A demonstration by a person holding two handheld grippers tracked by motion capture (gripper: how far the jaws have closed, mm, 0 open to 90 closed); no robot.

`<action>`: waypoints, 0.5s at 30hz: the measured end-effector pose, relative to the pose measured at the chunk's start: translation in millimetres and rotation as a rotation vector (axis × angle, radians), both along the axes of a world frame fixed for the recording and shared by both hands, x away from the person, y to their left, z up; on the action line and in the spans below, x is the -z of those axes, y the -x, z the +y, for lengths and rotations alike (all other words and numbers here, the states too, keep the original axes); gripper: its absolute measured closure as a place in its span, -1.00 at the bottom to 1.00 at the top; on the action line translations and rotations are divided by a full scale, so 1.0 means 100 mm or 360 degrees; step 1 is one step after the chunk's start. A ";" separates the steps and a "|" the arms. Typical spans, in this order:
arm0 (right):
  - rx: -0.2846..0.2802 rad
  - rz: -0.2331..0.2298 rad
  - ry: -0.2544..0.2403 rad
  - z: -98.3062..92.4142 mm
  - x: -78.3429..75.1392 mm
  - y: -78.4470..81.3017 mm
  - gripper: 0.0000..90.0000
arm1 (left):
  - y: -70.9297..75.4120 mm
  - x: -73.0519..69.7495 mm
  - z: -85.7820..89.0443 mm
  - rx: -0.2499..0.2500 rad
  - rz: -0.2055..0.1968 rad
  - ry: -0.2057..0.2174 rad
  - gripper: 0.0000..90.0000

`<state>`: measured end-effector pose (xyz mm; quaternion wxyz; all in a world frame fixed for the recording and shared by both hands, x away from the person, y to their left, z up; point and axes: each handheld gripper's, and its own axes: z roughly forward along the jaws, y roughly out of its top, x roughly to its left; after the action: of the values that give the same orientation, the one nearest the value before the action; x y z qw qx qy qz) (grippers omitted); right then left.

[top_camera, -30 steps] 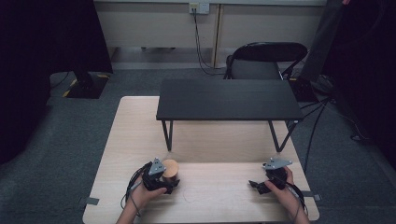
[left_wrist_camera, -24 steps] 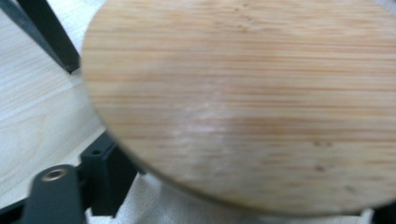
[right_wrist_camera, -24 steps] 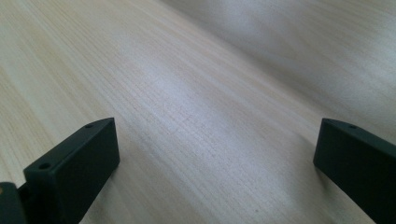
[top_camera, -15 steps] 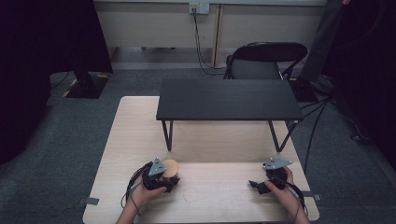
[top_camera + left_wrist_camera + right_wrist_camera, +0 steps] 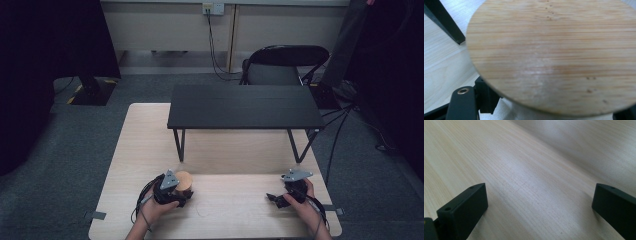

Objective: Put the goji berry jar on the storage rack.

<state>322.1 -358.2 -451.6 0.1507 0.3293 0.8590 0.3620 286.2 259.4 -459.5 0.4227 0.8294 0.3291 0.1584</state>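
The left tool (image 5: 172, 190) is pinching a wood-lidded jar (image 5: 184, 179) low down, risking tipping, while the right tool (image 5: 286, 196) is idling spread over the bench (image 5: 240, 210).

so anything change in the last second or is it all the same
Nothing visibly changed. The left tool stays closed around the white container with the wooden lid near the table's front edge, and the right tool stays open over the bare table. The black stand has not moved.
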 end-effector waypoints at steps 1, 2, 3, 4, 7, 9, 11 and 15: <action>0.0000 0.0000 0.0000 0.00 0.00 0.00 -1.00 | 0.01 -0.01 0.00 0.0000 -0.0002 0.0011 -0.43; 0.0000 0.0000 0.0000 0.00 0.00 0.00 -1.00 | 0.01 -0.02 0.01 -0.0002 0.0002 0.0023 -0.43; 0.0000 0.0000 0.0000 0.00 0.00 0.00 -1.00 | 0.01 -0.03 0.02 0.0000 0.0001 0.0038 -0.43; 0.0000 0.0000 0.0000 0.00 0.00 0.00 -1.00 | 0.02 -0.06 0.02 0.0011 0.0001 0.0045 -0.43; 0.0000 0.0000 0.0000 0.00 0.00 0.00 -1.00 | 0.03 -0.12 0.02 0.0034 0.0000 0.0026 -0.43; 0.0000 0.0000 0.0000 0.00 0.00 0.00 -1.00 | 0.03 -0.15 0.03 0.0037 0.0006 0.0044 -0.43; 0.0000 0.0000 0.0000 0.00 0.00 0.00 -1.00 | 0.02 -0.20 0.04 0.0053 0.0010 0.0051 -0.43; 0.0000 0.0000 0.0000 0.00 0.00 0.00 -1.00 | 0.01 -0.36 0.03 0.0061 0.0001 0.0039 -0.43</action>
<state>322.1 -358.2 -451.6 0.1507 0.3292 0.8590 0.3620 285.5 262.1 -423.7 0.4355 0.8305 0.3152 0.1460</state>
